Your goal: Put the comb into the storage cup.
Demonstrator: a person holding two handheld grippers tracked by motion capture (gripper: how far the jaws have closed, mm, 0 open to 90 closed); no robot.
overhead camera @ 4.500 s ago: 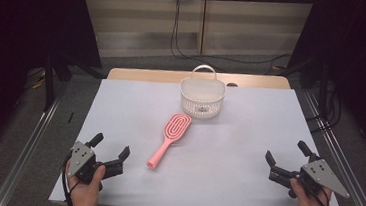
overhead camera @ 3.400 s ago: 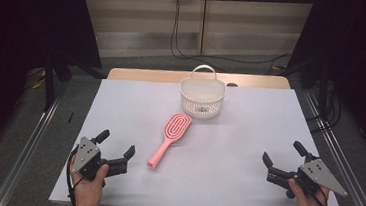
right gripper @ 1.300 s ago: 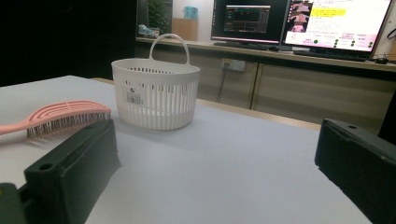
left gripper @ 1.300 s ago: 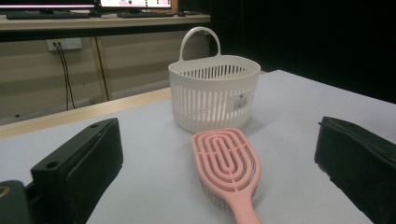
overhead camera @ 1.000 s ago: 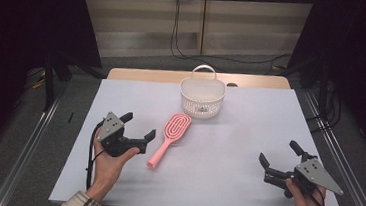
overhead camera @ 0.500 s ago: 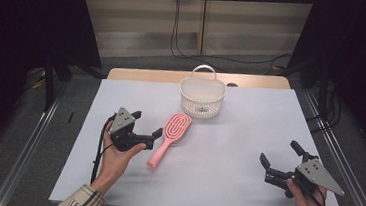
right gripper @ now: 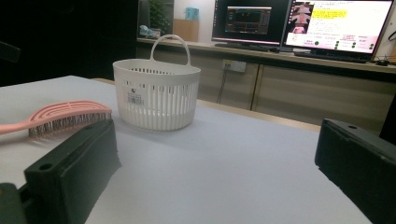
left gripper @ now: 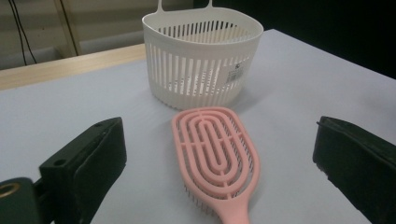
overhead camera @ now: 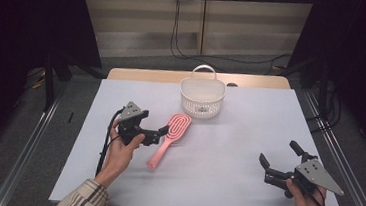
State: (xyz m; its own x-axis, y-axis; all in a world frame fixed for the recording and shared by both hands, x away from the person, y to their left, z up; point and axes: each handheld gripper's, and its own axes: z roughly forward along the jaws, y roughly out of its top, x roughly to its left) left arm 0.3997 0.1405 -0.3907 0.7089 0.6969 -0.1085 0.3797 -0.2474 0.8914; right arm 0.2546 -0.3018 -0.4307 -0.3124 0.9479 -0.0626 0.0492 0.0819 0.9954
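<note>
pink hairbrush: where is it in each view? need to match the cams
High view: pink hairbrush lies left of centre on the table, beside the left tool.
Left gripper view: bottom centre, head up, between the two black jaws.
Right gripper view: far left edge, bristles down.
Shared landmark: the white basket, just beyond the brush head in every view.

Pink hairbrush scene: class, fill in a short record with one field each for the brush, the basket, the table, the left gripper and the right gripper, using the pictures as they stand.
brush: pink hairbrush lying flat on the table, bristles down, head toward the basket
basket: white slatted basket with a handle, upright, just beyond the brush head
table: white table
left gripper: left gripper open, at the brush, jaws either side of its head, pads not pressing
right gripper: right gripper open, nothing between its jaws, apart from the brush
</note>
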